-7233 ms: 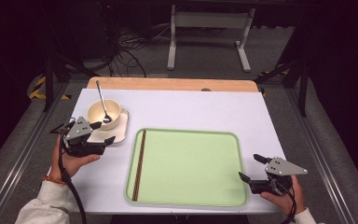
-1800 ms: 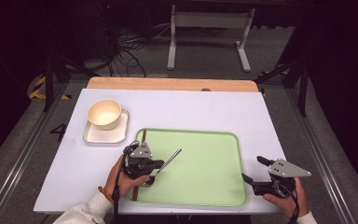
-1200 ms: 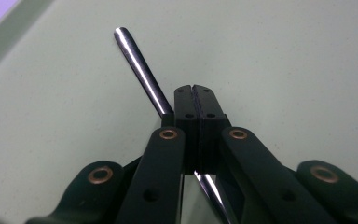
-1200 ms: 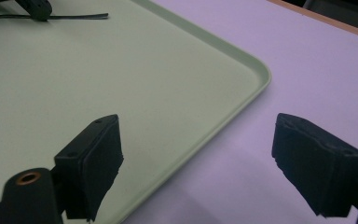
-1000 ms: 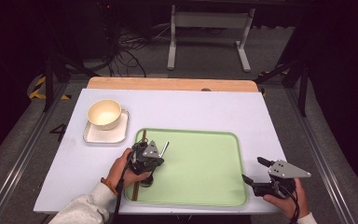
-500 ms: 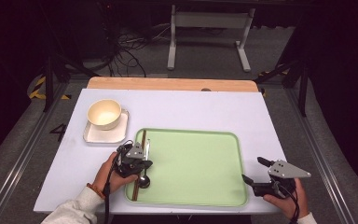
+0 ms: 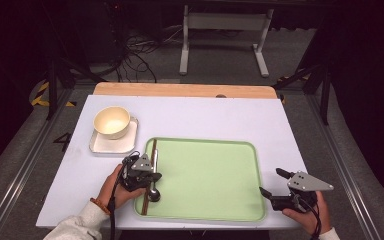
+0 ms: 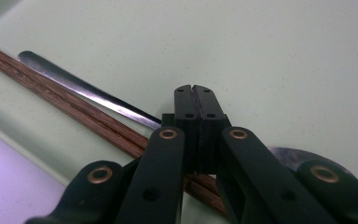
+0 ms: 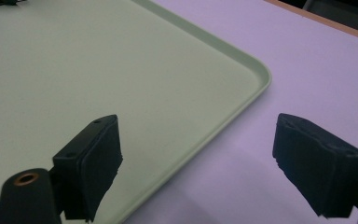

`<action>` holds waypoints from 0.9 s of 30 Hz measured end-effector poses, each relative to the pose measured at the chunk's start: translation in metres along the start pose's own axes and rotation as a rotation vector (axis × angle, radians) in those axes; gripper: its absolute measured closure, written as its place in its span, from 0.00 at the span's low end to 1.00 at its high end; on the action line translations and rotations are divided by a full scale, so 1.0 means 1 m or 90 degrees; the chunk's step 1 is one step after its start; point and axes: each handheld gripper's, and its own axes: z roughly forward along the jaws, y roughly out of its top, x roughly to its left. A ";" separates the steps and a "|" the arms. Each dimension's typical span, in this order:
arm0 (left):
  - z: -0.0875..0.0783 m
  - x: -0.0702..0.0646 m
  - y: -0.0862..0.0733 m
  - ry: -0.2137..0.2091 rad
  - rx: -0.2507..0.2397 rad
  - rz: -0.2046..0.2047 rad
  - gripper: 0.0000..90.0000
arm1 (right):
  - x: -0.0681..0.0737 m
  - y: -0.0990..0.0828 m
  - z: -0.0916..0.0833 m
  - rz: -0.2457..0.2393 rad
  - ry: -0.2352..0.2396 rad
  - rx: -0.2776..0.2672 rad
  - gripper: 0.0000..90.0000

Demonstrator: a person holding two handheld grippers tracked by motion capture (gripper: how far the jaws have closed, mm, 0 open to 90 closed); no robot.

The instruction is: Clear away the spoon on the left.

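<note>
Spoon [image 7: 153,186] now lies in the tray [image 7: 207,175] at nine o'clock beside the chopsticks [image 7: 149,175]; my left claw [image 8: 196,100] grips its handle, so I open gently, keeping it parallel.

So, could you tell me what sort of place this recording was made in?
Probably a lab or recording studio rather than a dining room: the white table stands on a dark floor among loose cables and a metal stand, with yellow-black hazard tape on the floor.

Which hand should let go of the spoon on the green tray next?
Left, probably. The left gripper is shut on the spoon, right beside the chopsticks in the tray. The right gripper rests open at the tray's far corner.
</note>
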 end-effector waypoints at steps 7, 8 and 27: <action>-0.001 -0.002 -0.001 0.002 -0.006 0.008 0.98 | 0.000 0.000 -0.001 -0.002 -0.002 -0.004 0.17; -0.002 -0.003 -0.001 0.004 -0.004 0.010 0.98 | -0.001 0.000 -0.001 -0.002 -0.002 -0.004 0.17; -0.035 0.000 0.003 0.072 -0.082 0.077 0.73 | -0.001 0.007 -0.003 -0.009 -0.011 -0.021 0.16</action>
